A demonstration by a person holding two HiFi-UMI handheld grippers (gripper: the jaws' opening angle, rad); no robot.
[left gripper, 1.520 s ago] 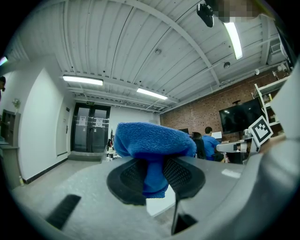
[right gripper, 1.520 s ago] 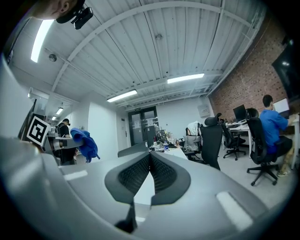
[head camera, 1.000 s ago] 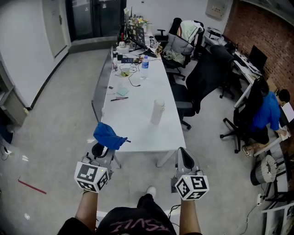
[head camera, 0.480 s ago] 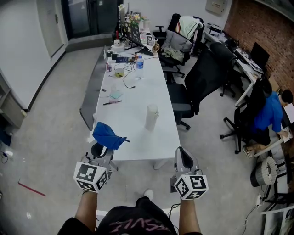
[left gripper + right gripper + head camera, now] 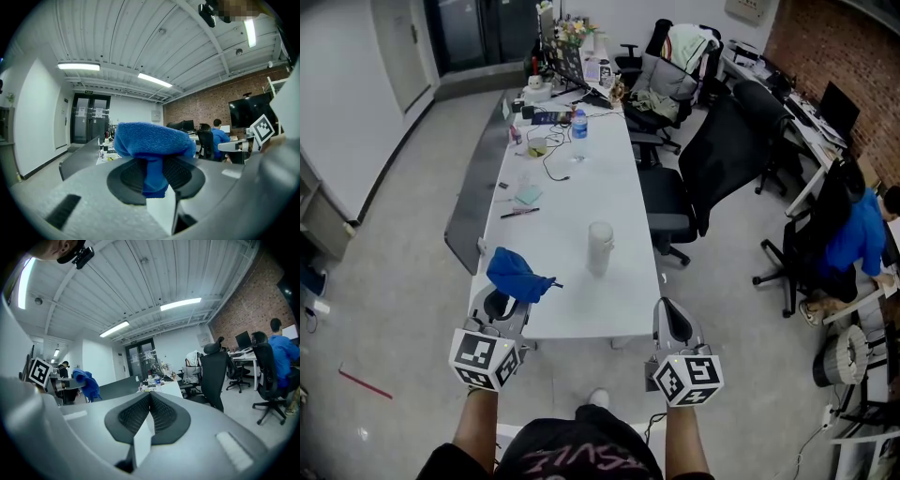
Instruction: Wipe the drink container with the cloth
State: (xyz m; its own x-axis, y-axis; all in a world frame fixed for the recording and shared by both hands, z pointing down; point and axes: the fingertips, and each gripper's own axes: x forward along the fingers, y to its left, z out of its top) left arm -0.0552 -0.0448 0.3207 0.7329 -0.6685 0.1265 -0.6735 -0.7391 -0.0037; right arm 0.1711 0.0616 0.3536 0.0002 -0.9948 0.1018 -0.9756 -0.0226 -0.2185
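Person standing, both bare forearms held out forward, side by side, about level. Each hand carries a pair of tongs with a black-and-white marker cube on it.

Left gripper (image 5: 508,302): jaws closed on a bunched blue cloth (image 5: 517,274), which bulges out above the pads.

Right gripper (image 5: 675,322): jaws pressed together, nothing between them.

Both sets of tongs sit short of the near end of the long white table (image 5: 581,192).

Dark shirt has pink lettering, not legible.

Drink container (image 5: 600,247): white, upright on the table, right of the cloth, apart from both grippers.

Further along: cables, a water bottle (image 5: 578,122), small clutter. No labels readable.

Black office chair (image 5: 712,159) right of the table. Seated person in blue (image 5: 860,239) far right.
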